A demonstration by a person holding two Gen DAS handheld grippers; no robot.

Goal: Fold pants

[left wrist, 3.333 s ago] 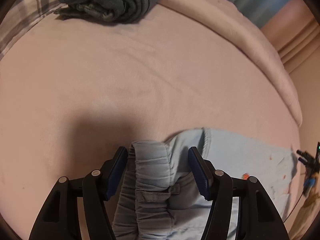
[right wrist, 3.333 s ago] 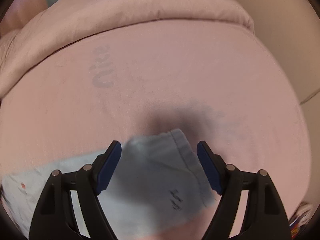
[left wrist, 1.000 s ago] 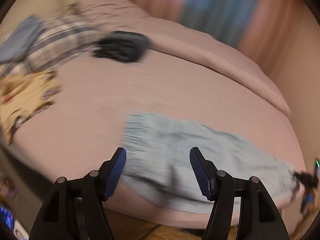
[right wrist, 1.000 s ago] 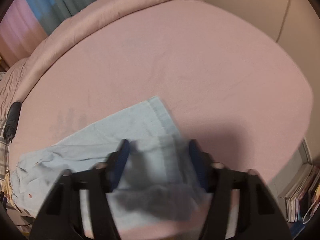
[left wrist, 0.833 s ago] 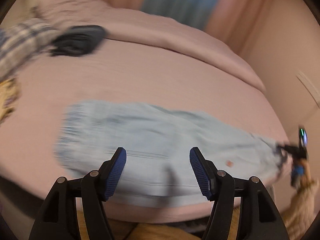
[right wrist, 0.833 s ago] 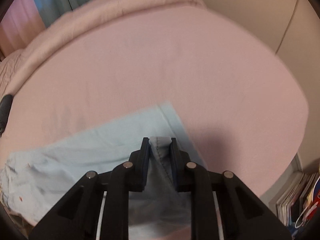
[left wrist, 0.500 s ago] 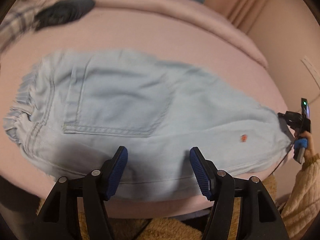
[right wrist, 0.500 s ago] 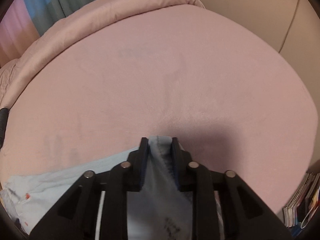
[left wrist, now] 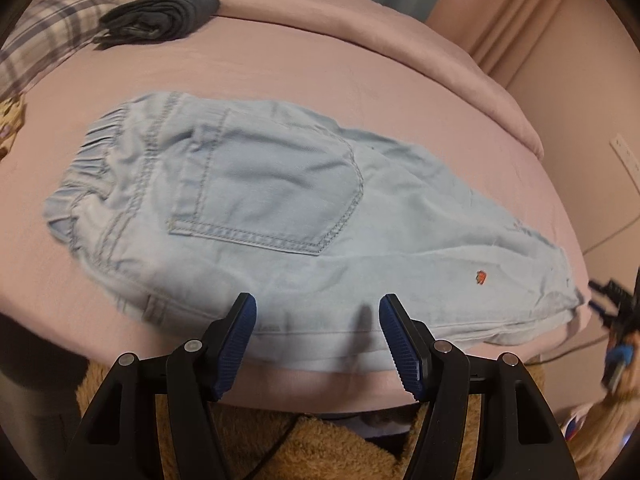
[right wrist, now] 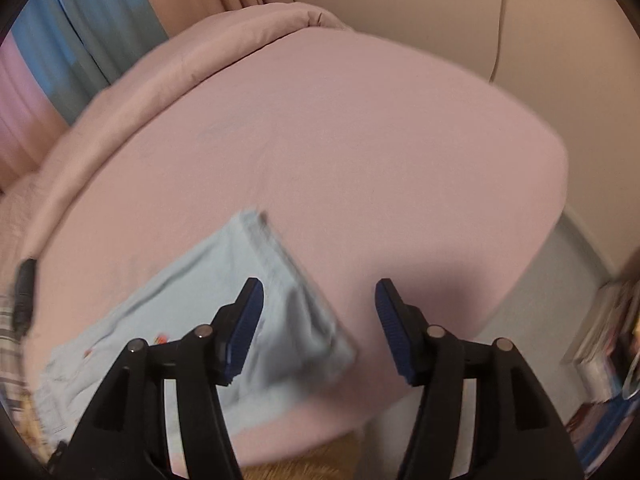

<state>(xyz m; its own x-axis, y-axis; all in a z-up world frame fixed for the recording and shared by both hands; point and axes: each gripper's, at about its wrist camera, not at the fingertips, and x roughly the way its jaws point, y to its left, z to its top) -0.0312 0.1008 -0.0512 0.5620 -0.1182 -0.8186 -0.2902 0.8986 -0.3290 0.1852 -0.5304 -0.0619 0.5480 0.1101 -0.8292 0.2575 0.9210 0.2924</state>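
Observation:
Light blue denim pants (left wrist: 272,200) lie flat on the pink bed (left wrist: 320,76), folded lengthwise, back pocket up, elastic waistband at the left and leg hem at the right. My left gripper (left wrist: 318,312) hovers open over the pants' near edge, nothing between its pads. In the right wrist view the leg end of the pants (right wrist: 256,304) lies near the bed's front edge. My right gripper (right wrist: 318,296) hangs above it with its jaws opening; the hem has dropped free and no pad presses on it.
A folded dark garment (left wrist: 160,18) rests at the back left of the bed beside a plaid cloth (left wrist: 44,36). A rolled pink duvet (left wrist: 400,28) lines the far side. A brown fluffy rug (left wrist: 320,448) lies below the bed edge. Magazines (right wrist: 604,324) are stacked on the floor at right.
The right gripper let go of the leg hem it held pinched and opened wide; the hem now lies on the bed. The left gripper sank toward the pants' near edge, still open.

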